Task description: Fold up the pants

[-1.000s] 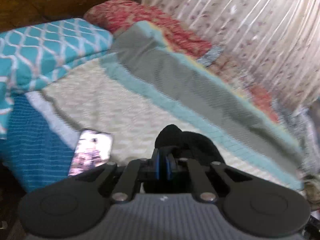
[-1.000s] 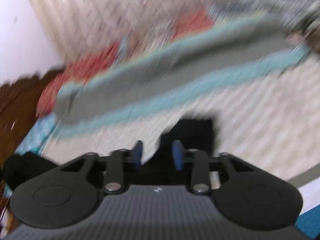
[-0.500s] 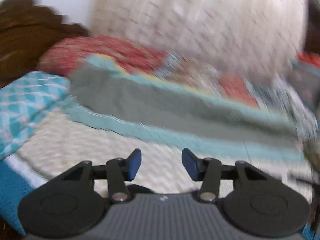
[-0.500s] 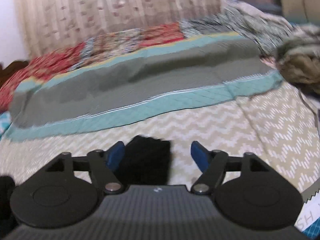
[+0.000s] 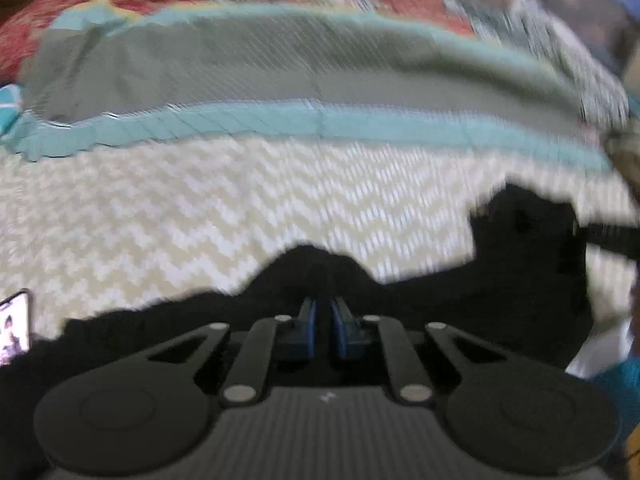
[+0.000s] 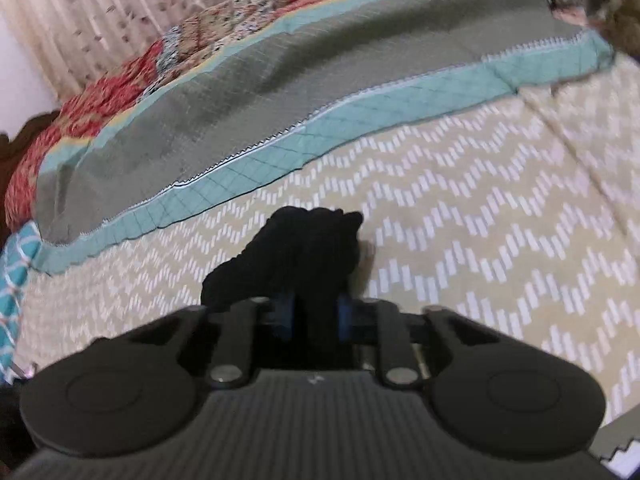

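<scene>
The black pants (image 5: 520,280) lie rumpled on the beige zigzag bedspread (image 5: 200,208), stretching from the lower left to the right in the blurred left wrist view. My left gripper (image 5: 324,312) has its jaws closing to a thin slit, pinching a raised bunch of that cloth. In the right wrist view a fold of the pants (image 6: 308,248) sticks out past my right gripper (image 6: 316,316). Its jaws are closing, and the blue pads press on the fabric between them. The bedspread (image 6: 480,220) spreads out beyond.
A folded grey quilt with a teal border (image 5: 280,68) (image 6: 280,92) lies across the far side of the bed, with red patterned bedding and a curtain behind it. A lit phone (image 5: 14,328) rests at the left edge. A teal lattice cloth (image 6: 12,280) is at the left.
Both grippers opened wide half a second ago and have since closed on the black pants. The left one swung across the bed and dipped lower; the right one moved in closer to the cloth.
</scene>
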A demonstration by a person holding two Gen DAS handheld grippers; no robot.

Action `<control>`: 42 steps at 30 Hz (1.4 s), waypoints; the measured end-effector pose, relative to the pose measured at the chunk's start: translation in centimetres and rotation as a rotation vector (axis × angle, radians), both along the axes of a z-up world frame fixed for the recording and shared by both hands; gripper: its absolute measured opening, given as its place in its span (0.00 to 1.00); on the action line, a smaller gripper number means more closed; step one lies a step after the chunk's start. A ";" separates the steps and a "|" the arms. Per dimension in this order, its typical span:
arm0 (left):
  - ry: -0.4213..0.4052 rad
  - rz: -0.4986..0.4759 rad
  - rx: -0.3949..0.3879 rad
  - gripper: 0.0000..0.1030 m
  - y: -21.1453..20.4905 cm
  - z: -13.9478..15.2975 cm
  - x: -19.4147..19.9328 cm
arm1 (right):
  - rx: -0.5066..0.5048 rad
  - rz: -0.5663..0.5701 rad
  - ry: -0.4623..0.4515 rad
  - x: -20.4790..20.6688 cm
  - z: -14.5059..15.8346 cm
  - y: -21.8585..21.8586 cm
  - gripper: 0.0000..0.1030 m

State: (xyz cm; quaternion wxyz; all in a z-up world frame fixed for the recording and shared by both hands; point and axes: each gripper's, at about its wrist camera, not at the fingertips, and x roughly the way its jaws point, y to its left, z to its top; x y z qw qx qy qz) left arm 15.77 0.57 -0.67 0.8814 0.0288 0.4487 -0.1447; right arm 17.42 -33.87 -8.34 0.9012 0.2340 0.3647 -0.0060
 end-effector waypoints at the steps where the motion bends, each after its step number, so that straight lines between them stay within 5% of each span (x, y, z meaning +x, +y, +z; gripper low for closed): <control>1: -0.022 0.028 -0.020 0.09 0.8 1.1 0.0 | -0.017 0.004 -0.011 -0.1 0.4 0.3 0.15; 11: -0.314 0.302 -0.381 0.08 11.8 13.5 -5.1 | -0.011 -0.181 -0.287 -8.5 6.9 -3.1 0.13; 14: -0.363 0.382 -0.473 0.08 15.5 14.8 -7.6 | -0.021 -0.301 -0.382 -12.5 9.3 -5.6 0.13; 17: -0.354 0.438 -0.472 0.08 17.6 13.5 -8.9 | -0.043 -0.408 -0.423 -16.2 9.7 -8.4 0.13; 19: -0.309 0.475 -0.451 0.08 18.6 11.5 -9.4 | -0.076 -0.443 -0.389 -17.4 8.7 -9.6 0.14; 23: -0.153 0.531 -0.494 0.08 20.5 7.2 -9.4 | -0.025 -0.497 -0.204 -18.4 4.8 -12.1 0.45; 24: -0.123 0.540 -0.517 0.08 20.9 6.4 -9.4 | -0.031 -0.513 -0.179 -18.9 3.9 -12.3 0.47; 27: -0.120 0.544 -0.519 0.08 21.2 5.8 -10.0 | -0.022 -0.555 -0.142 -21.4 2.5 -13.0 0.47; 34: -0.211 0.495 -0.586 0.08 21.4 9.9 -10.7 | 0.094 -0.562 -0.175 -27.6 1.7 -13.9 0.46; 38: -0.252 0.500 -0.630 0.08 21.6 12.1 -11.2 | 0.148 -0.580 -0.185 -28.0 2.0 -14.7 0.32; 42: -0.295 0.542 -0.664 0.08 23.1 13.3 -12.4 | 0.157 -0.561 -0.193 -26.9 1.9 -15.3 0.32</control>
